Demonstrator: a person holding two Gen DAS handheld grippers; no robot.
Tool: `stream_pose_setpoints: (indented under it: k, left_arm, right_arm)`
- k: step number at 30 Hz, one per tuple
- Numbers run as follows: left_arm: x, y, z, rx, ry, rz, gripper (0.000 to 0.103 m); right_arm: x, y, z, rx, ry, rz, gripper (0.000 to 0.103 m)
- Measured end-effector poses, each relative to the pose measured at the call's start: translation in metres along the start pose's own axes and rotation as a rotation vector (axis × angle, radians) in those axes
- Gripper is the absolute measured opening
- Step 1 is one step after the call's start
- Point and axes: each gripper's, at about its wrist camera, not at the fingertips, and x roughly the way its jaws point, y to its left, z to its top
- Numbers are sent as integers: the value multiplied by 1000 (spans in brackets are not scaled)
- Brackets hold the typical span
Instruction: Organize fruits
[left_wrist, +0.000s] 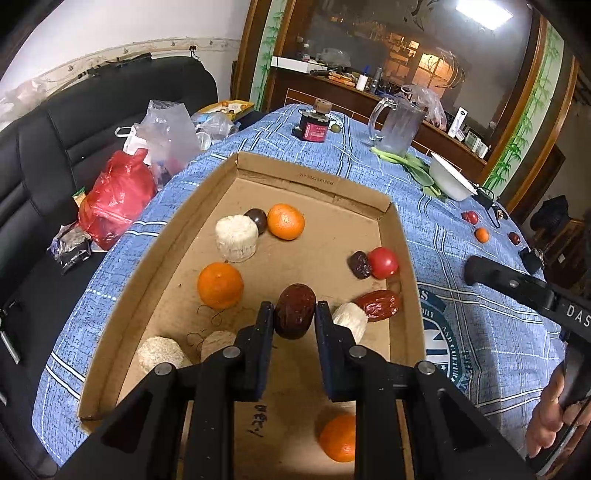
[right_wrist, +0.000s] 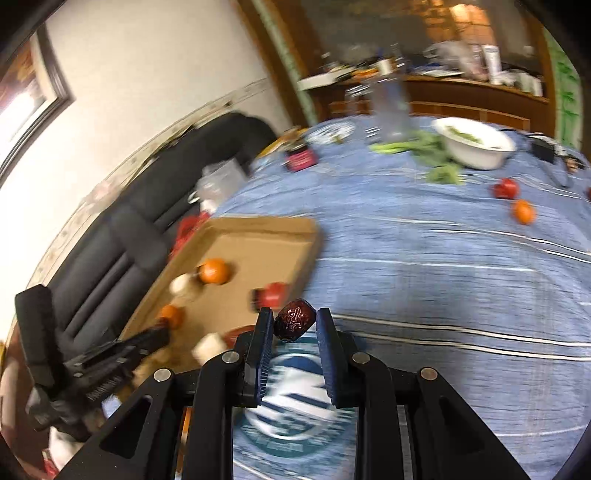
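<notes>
My left gripper (left_wrist: 294, 308) hangs over the cardboard box (left_wrist: 306, 177), shut on a dark red date (left_wrist: 295, 321). In the box lie several fruits: oranges (left_wrist: 286, 221), a red tomato (left_wrist: 383, 263), more dates (left_wrist: 378, 304) and white foam sleeves (left_wrist: 236, 238). My right gripper (right_wrist: 294, 314) is above the blue tablecloth (right_wrist: 424, 280) just right of the box (right_wrist: 258, 236), shut on a wrinkled red date (right_wrist: 295, 321). The right wrist view is blurred by motion. Loose on the cloth at the far right are a red fruit (right_wrist: 506, 188) and a small orange (right_wrist: 523, 211).
A glass pitcher (left_wrist: 397, 125), a white bowl (left_wrist: 450, 177) with greens beside it and a dark jar (left_wrist: 314, 125) stand at the far end of the table. A black sofa with a red bag (left_wrist: 114, 203) and clear bags lies left. A hand (left_wrist: 550, 417) holds the right gripper.
</notes>
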Motion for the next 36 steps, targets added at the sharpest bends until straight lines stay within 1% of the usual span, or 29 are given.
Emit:
stream_pose_setpoints:
  k: [2,5,7,13,18,19,20,21,22,23,26,28,33,35,36]
  left_arm:
    - [3,3,-2,0,9,-3,22]
    - [9,8,-4,-12,28,-23,22]
    - [12,11,-5,-20,35,-34,22]
    - [17,25,-4,-61,39,-63,22]
    - [12,31,-4,-84,29,-92,22]
    - [11,32,-4,-88,27,-97,25]
    - [9,33,-4,-93,24,-102,32]
    - [8,34,-4,-99,20,-105,36]
    - [6,35,-4,-105,16,-108,45]
    - [3,36,-4,-111,9,-109,49]
    - [-4,36,-4,-112,0,-107,53]
    - [-8,35,-4,-110,-6,-106,54]
    - [-25,26,-5,-91,-34,-102,59]
    - [-33,20,-5,-71,-54,-90,61]
    - [-39,15,-6,-55,-67,-80,61]
  right_arm:
    - [17,16,4,-30,38,22,27]
    - [44,34,11,-75,83,24,27]
    - [60,41,16,-83,109,29,27]
    - [103,48,25,-61,182,42,27]
    - [121,50,27,-63,216,24,27]
    - [123,51,27,-62,219,22,27]
    - [124,52,27,-59,221,23,27]
    - [123,51,27,-54,219,25,27]
    - [122,51,26,-47,213,26,27]
    - [119,52,26,-43,207,28,27]
    - [103,54,27,-49,172,19,27]
    - [88,55,26,-59,139,9,27]
    - [38,44,18,-36,47,-26,27]
    - [16,37,9,-21,7,-53,27]
    - [6,34,5,-16,-9,-66,29]
